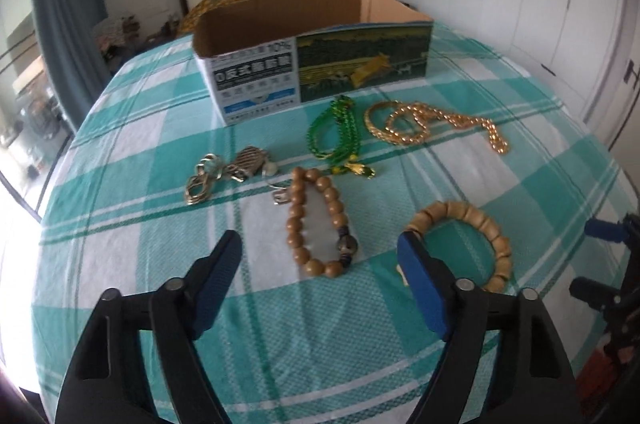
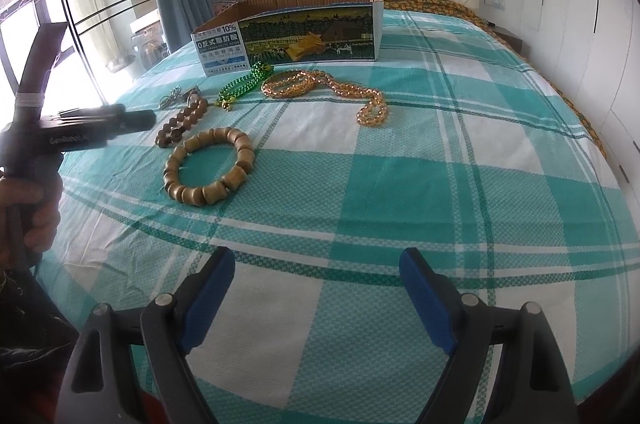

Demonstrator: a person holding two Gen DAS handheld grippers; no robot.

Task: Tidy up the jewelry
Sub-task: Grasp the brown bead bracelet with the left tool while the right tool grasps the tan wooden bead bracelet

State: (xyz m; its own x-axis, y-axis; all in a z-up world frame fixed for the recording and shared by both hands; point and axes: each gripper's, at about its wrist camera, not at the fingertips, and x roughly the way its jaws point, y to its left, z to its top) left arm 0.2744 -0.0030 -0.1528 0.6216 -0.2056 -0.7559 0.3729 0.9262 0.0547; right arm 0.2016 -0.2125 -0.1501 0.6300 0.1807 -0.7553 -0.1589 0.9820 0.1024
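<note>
Presently, nothing is held and nothing appears to have been boxed; all the jewelry is laid on the checked bedspread (image 1: 120, 264) in front of the open cardboard box (image 1: 312, 64)

Left claw (image 1: 320, 284): released, nothing between the pads, poised above the round-bead wooden bracelet (image 1: 320, 220), not touching it
Right claw (image 2: 316, 300): released, empty, over bare bedspread, well apart from every piece

Risks, as judged:
- the right-hand pad of the left claw is seen over the edge of the barrel-bead wooden bracelet (image 1: 464, 244); if the claw is closed as it stands, both bracelets could be snagged or one nudged aside
- round beads could roll out from smooth pads, so the bracelet may be dropped short of the box
- a fold of bedspread could be pinched with the beads and dragged
- the green bead necklace (image 1: 340, 136) and gold bead necklace (image 1: 432, 124) are lying close together; a loose strand could be caught and trailed over the box wall
- the metal chain-and-buckle cluster (image 1: 228, 172) is heaped; its make-up cannot be told, and it could come apart when lifted

Count:
- wooden bracelets: two
- bead necklaces: two, one green, one gold
- metal cluster: one heap
- box: one
- claws: two
</note>
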